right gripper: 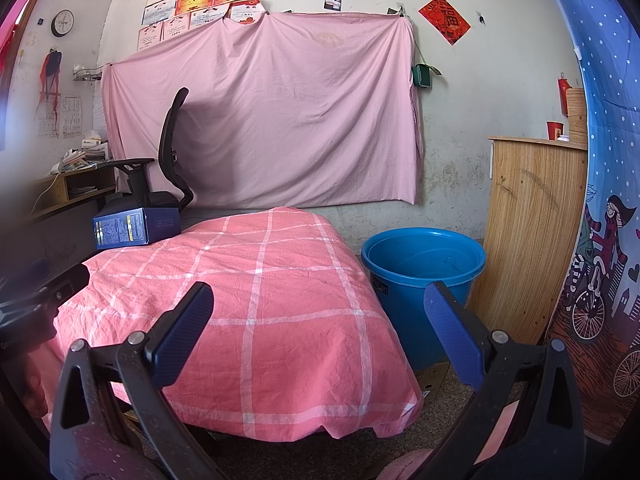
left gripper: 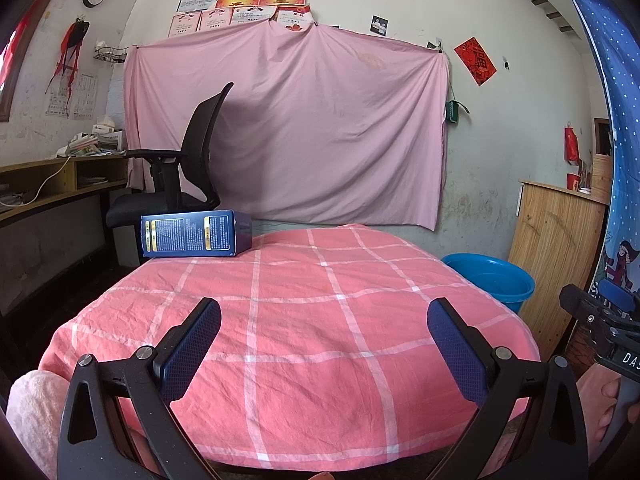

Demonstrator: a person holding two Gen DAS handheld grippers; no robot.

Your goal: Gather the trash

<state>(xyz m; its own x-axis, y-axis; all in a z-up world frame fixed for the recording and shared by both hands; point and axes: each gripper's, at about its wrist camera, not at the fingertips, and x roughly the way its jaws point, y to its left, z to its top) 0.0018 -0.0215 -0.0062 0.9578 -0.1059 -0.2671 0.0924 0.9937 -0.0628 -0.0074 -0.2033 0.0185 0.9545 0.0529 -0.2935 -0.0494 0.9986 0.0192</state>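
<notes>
I hold the left gripper (left gripper: 324,344) above the near edge of the table (left gripper: 304,320), which is draped in a pink checked cloth; its jaws stand wide apart and carry nothing. I hold the right gripper (right gripper: 318,334) over the near right corner of the same table (right gripper: 280,300), also spread wide and empty, with its blue pads (right gripper: 452,332) facing inward. The only item on the cloth is a dark blue box (left gripper: 196,234), lying on its long side at the far left corner, its printed panel facing me; in the right wrist view the blue box (right gripper: 136,228) slightly overhangs the left edge. Both grippers are well apart from it. A blue bucket (right gripper: 422,268) stands on the floor just beside the right edge of the table, open at the top; I see nothing lying inside it. In the left wrist view the bucket (left gripper: 490,280) shows partly behind the right edge. A black office chair (left gripper: 180,176) stands behind the far left corner, and a pink sheet (left gripper: 288,128) hangs on the wall beyond. A wooden cabinet (right gripper: 528,232) stands to the right of the bucket.
</notes>
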